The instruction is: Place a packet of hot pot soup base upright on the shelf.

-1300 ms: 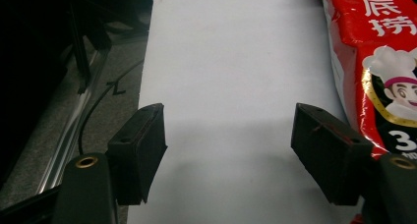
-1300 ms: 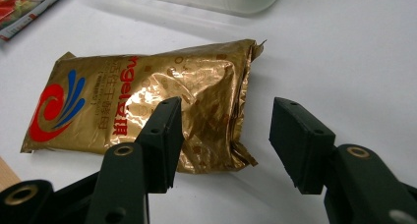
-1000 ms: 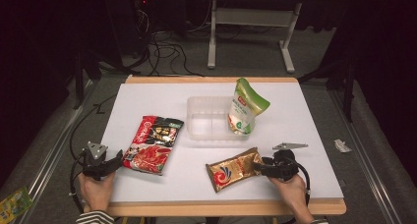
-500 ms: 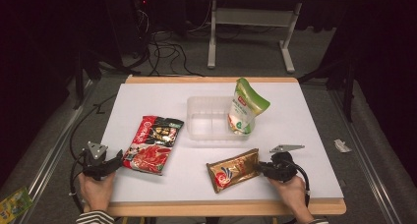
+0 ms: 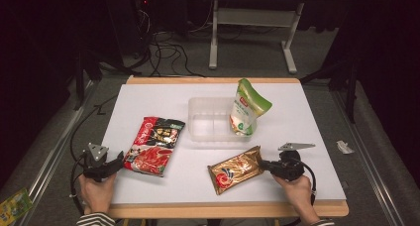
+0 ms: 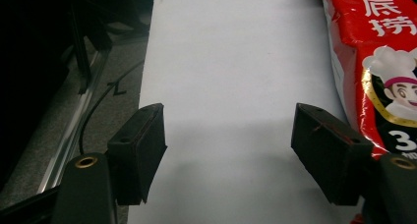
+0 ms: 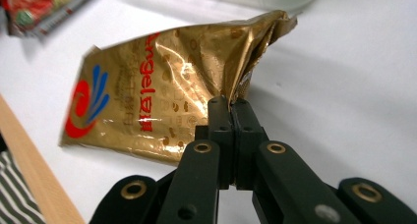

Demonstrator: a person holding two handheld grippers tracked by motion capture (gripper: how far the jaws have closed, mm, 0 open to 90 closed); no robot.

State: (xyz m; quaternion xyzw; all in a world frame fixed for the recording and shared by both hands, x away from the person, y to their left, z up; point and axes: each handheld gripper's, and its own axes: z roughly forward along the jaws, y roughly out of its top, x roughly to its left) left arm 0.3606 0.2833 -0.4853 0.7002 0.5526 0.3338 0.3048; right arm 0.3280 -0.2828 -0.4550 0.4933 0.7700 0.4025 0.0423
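We count three snack bags on the table (image 5: 148,94): one red bag (image 5: 153,145), one gold bag (image 5: 236,169) and one green-and-white bag (image 5: 246,108). We see one clear plastic tray (image 5: 208,123), which the green-and-white bag leans into. We count two grippers, the left gripper (image 5: 119,160) and the right gripper (image 5: 262,163), each in one hand, so two hands. On the floor at the left we find one small green packet (image 5: 14,205); at the right, one scrap of paper (image 5: 344,146).

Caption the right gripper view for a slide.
Right claw pinches the edge of the gold packet on the white table.
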